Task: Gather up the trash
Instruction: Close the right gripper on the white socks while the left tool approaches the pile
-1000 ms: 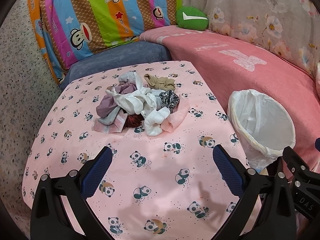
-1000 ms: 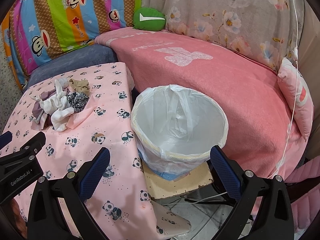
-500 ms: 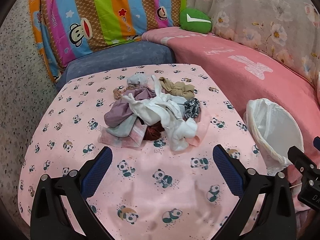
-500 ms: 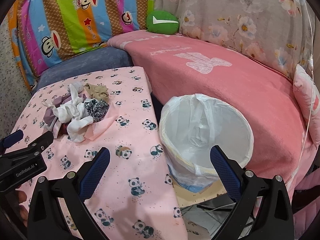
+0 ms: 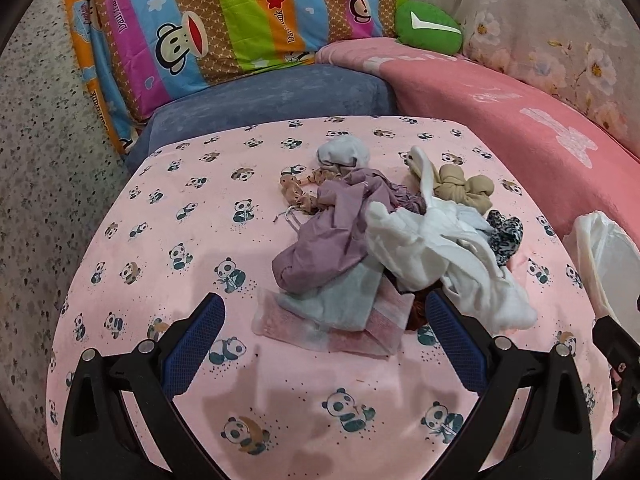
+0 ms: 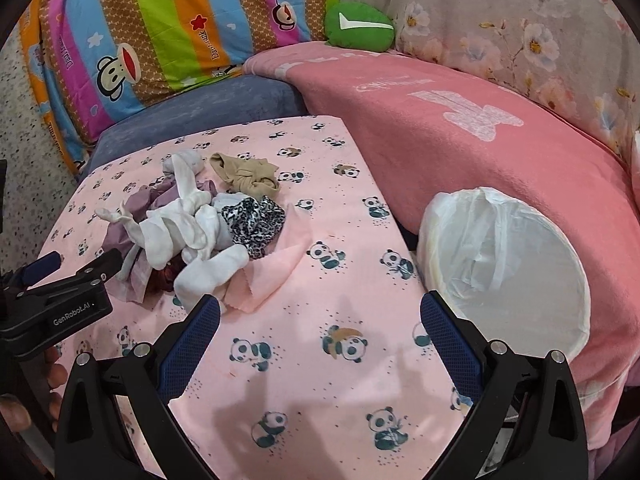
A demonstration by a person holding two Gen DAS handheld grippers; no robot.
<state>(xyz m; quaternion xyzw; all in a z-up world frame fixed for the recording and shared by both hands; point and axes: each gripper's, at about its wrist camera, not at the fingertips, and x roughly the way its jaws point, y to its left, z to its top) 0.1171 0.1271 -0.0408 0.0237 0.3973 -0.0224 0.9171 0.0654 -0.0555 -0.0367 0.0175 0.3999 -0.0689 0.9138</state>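
A heap of crumpled cloth scraps (image 5: 384, 240) lies on the panda-print table cover (image 5: 200, 240): mauve, white, tan, leopard-print and pink pieces. My left gripper (image 5: 324, 320) is open, its blue pads straddling the heap's near edge just above a pink sheet (image 5: 332, 330). In the right wrist view the same heap (image 6: 200, 224) sits to the upper left, and my right gripper (image 6: 320, 320) hangs open over bare table cover (image 6: 340, 360). The white-lined trash bin (image 6: 508, 268) stands to the right of the table, empty.
A pink-covered sofa (image 6: 480, 120) wraps the back and right side. A striped cartoon cushion (image 5: 224, 20) and a green pillow (image 5: 428, 28) rest at the back. The left gripper's body (image 6: 56, 308) and a hand show at the right view's left edge.
Both grippers have moved left and forward toward the heap. The heap now sits between the left gripper's pads, and the bin has slid to the right in both views.
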